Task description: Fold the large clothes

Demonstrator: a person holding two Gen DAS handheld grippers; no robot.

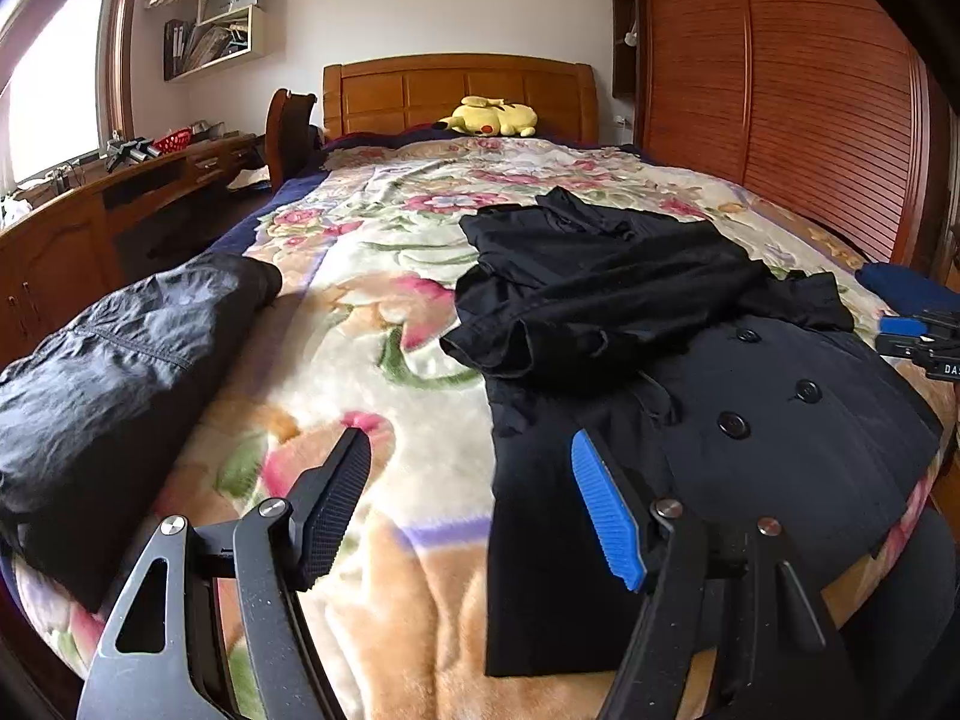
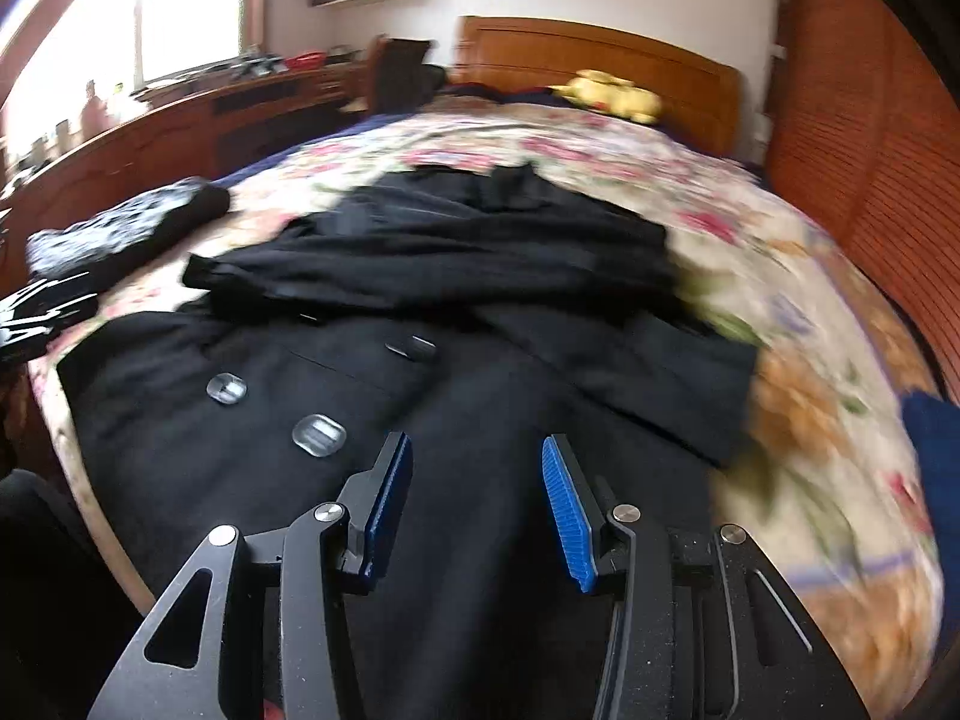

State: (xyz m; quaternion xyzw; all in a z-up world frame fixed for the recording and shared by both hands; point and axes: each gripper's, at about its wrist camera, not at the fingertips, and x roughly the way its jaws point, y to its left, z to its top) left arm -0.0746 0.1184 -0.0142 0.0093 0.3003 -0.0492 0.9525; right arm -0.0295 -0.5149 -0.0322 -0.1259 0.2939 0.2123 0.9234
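The black coat [image 2: 336, 396] lies spread on the bed's floral blanket [image 1: 372, 276], its top half bunched. The right claw [image 2: 474, 504] hovers over its lower front, jaws apart and empty. The left claw [image 1: 474, 504] gapes wide, empty, above the coat's left edge.

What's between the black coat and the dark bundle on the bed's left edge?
Only bare floral blanket: the left wrist view shows nothing between the black coat and dark bundle.

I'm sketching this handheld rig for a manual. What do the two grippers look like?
Both the left gripper and right gripper are matte black linkage frames with silver pivot screws and triangular cutouts. Their fingers carry ribbed blue pads; one left-gripper pad looks black and knurled.
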